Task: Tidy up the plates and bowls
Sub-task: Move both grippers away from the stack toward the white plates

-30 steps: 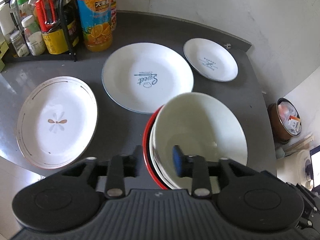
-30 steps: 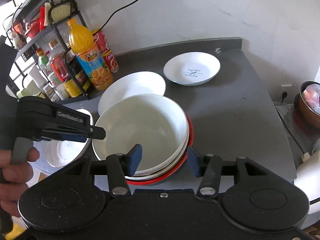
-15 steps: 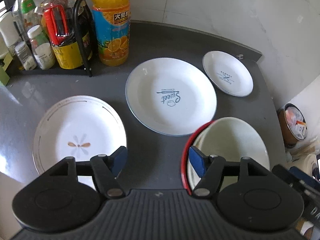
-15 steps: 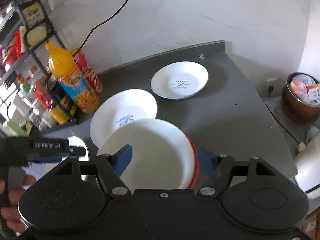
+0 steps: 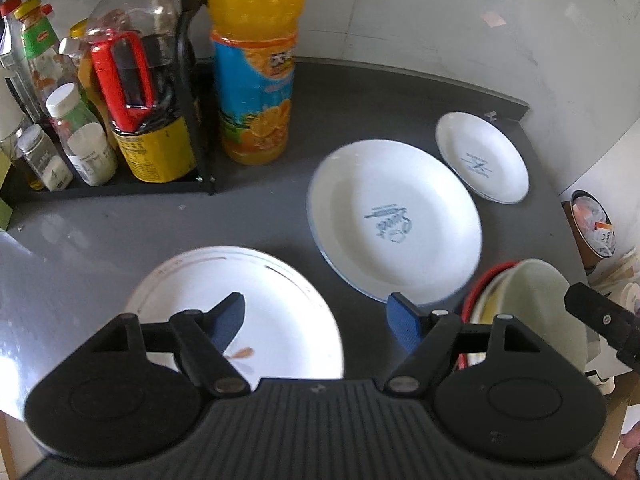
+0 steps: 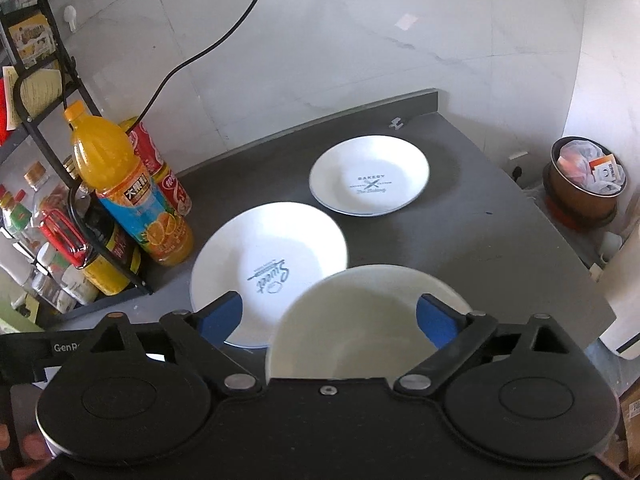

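Observation:
Three white plates lie on the dark grey counter. A gold-rimmed plate (image 5: 248, 300) sits nearest, under my left gripper (image 5: 320, 316), which is open and holds nothing. The large "Sweet" plate (image 5: 396, 220) (image 6: 268, 264) is in the middle, and the small "Bakery" plate (image 5: 480, 160) (image 6: 370, 176) lies at the far right corner. A stack of bowls (image 5: 524, 304) (image 6: 360, 320), white on top with a red rim below, stands at the counter's front right. My right gripper (image 6: 328, 316) is open above the stack, its fingers wide apart and off the bowl.
An orange juice bottle (image 5: 256, 72) (image 6: 132, 192) and red cans (image 6: 160, 168) stand by a black rack of condiment bottles (image 5: 100, 120) at the left. A white wall backs the counter (image 6: 500, 240). A copper bin (image 6: 584, 180) sits on the floor past the right edge.
Both grippers have opened wide and drawn back from the bowl stack. The left gripper swung left over the gold-rimmed plate. The right gripper rose above the stack.

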